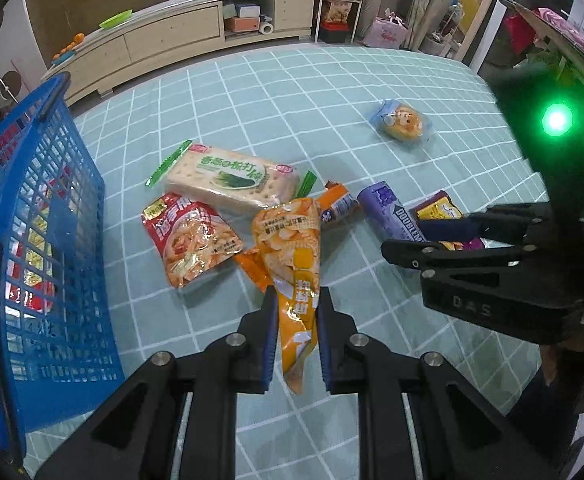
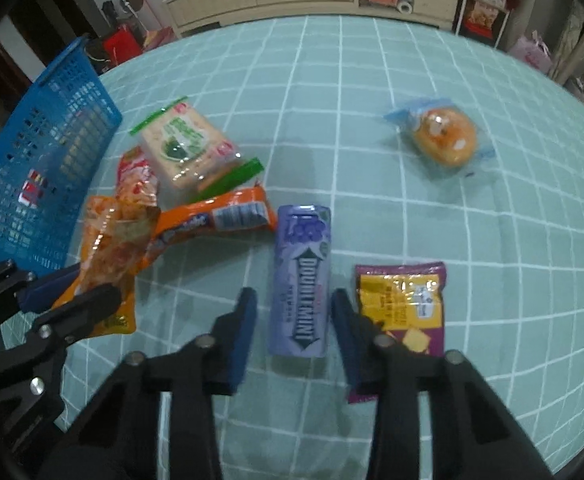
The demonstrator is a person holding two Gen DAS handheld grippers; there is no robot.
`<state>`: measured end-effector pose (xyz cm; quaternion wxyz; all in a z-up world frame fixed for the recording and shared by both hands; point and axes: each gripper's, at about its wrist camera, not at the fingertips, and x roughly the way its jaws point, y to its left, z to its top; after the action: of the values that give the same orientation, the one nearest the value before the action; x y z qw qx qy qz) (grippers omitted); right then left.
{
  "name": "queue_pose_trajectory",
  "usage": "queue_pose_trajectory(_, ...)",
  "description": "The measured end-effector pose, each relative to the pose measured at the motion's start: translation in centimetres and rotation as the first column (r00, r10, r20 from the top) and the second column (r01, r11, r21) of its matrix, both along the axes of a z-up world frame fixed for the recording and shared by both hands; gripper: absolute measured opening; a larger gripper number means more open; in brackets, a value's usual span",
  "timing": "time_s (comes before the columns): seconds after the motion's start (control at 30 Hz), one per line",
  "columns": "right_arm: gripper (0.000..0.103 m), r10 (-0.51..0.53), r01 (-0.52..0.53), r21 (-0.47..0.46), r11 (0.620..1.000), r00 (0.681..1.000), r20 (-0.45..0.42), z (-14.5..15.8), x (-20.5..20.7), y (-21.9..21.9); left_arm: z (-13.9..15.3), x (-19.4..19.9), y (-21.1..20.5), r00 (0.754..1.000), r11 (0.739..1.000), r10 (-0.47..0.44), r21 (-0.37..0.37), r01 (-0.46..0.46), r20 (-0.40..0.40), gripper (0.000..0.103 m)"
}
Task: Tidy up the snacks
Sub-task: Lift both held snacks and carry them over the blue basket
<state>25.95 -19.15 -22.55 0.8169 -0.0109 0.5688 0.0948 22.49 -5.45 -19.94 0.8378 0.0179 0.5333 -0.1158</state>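
My left gripper (image 1: 296,304) is shut on a yellow-orange chip bag (image 1: 292,264), also seen in the right wrist view (image 2: 109,256). My right gripper (image 2: 294,300) is open with its fingers on either side of a purple Doublemint pack (image 2: 300,280), which lies flat on the cloth. A blue basket (image 1: 39,240) stands at the left with a red packet inside. A cracker pack (image 1: 231,180), a red snack bag (image 1: 191,236), an orange wrapper (image 2: 211,220), a purple-yellow packet (image 2: 402,304) and a wrapped bun (image 2: 444,140) lie on the table.
The table is covered by a teal checked cloth (image 2: 372,80). A long low cabinet (image 1: 171,36) stands beyond the far table edge. The right gripper body (image 1: 492,264) with a green light shows at the right of the left wrist view.
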Motion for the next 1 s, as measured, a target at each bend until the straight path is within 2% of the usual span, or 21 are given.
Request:
queue_pose_trajectory(0.17,0.035,0.001,-0.001,-0.002,1.000,1.000,0.012,-0.2,-0.6,0.0,0.1,-0.3,0.4,1.000,1.000,0.001,-0.010,-0.001,0.004,0.016)
queue_pose_trajectory(0.37,0.035,-0.018,0.016,0.042,0.999,0.999,0.035,1.7,-2.3,-0.4,1.6,-1.5,0.6,1.000,1.000,0.007,-0.018,-0.006,0.025,0.016)
queue_pose_trajectory(0.57,0.035,-0.012,0.009,0.042,0.999,0.996,0.091,5.0,-4.4,-0.5,4.0,-2.6,0.5,0.997,1.000,-0.006,-0.025,0.007,0.076,0.016)
queue_pose_trajectory(0.73,0.035,-0.006,-0.001,0.046,0.999,0.988,0.156,8.8,-5.9,-0.1,7.0,-3.9,1.0,0.991,0.999,-0.009,-0.035,0.014,0.131,0.016)
queue_pose_trajectory(1.0,0.035,0.021,-0.040,0.076,0.996,0.971,0.238,14.0,-7.2,2.9,11.9,-6.0,4.0,0.974,0.998,0.018,-0.060,-0.004,0.224,0.016)
